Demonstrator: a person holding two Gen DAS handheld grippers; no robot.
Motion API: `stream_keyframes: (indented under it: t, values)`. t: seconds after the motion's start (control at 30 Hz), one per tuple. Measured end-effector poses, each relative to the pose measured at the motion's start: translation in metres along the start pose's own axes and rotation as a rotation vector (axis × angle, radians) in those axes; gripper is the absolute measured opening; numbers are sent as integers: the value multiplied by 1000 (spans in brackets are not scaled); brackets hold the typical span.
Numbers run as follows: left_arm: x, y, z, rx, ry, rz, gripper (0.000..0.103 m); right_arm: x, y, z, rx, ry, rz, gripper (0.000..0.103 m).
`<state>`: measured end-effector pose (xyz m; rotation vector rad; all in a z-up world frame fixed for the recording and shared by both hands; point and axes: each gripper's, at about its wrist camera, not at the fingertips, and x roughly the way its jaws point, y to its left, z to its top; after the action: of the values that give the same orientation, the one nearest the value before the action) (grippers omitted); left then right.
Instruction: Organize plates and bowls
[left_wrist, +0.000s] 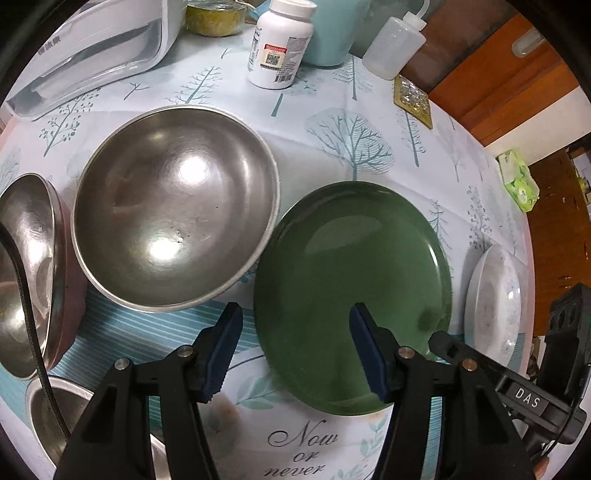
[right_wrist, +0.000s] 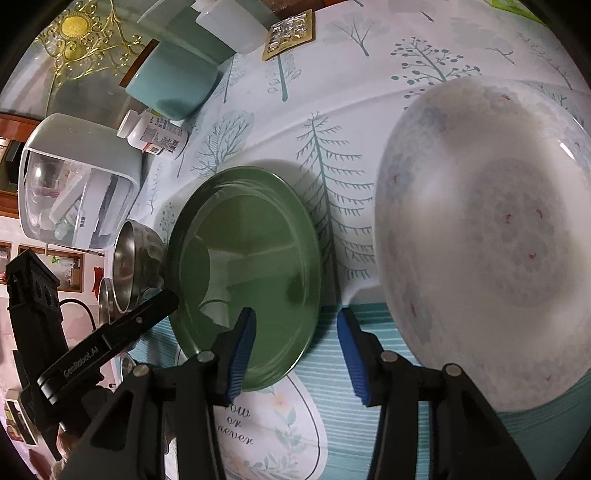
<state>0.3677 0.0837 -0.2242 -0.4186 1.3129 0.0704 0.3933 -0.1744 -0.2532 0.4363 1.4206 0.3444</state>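
Green plate (left_wrist: 351, 295) lies at centre frame on the table (left_wrist: 369, 147), between steel bowl (left_wrist: 173, 206) and white bowl (right_wrist: 487, 251). My left tool (left_wrist: 295, 354) and right tool (right_wrist: 297, 354) straddle opposite rim edges, open. I judge it stiff, glossy, slippery: grip the rim.

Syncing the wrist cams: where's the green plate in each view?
Left wrist: green plate centre-right, right of the big steel bowl.
Right wrist: green plate centre-left, left of the white patterned bowl.
Shared landmark: "Now or never" print on the tablecloth.
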Motion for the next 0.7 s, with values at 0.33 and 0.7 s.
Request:
stream_keyframes:
  t: [0.33, 0.7]
  values:
    - [18, 4, 7, -15, 20, 3, 43, 9, 4, 2, 0, -8, -31, 25]
    - [17, 8, 8, -13, 6, 1, 14, -2, 5, -7, -50, -43, -122, 11]
